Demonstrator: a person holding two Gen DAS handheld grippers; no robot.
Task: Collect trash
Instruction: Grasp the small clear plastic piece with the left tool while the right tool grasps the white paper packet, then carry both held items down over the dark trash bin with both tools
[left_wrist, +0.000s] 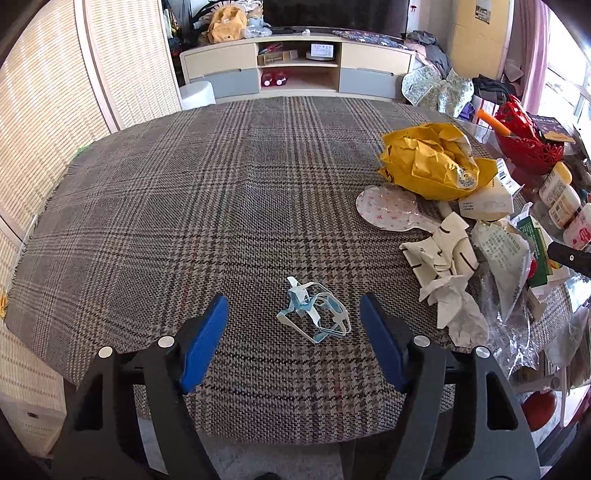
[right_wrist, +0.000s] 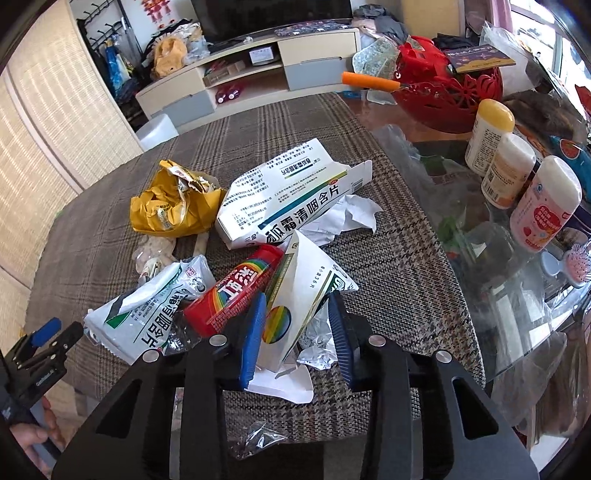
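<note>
A pale blue plastic scrap (left_wrist: 314, 312) lies on the plaid tablecloth (left_wrist: 184, 206), just ahead of my open, empty left gripper (left_wrist: 294, 314). A trash pile sits to its right: a crumpled yellow bag (left_wrist: 432, 162), white torn paper (left_wrist: 443, 258). In the right wrist view my right gripper (right_wrist: 297, 314) is open around a folded white carton (right_wrist: 299, 295), fingers either side without closing. Beside the carton lie a red box (right_wrist: 232, 291), a large white medicine box (right_wrist: 288, 192), a white pouch (right_wrist: 147, 317) and the yellow bag (right_wrist: 173, 203).
A red basket (right_wrist: 447, 92) with an orange-handled tool, several white bottles (right_wrist: 513, 173) and a glass tabletop (right_wrist: 498, 258) stand at the right. The left gripper shows at the right wrist view's lower left (right_wrist: 51, 332). A TV cabinet (left_wrist: 295, 66) stands behind the table.
</note>
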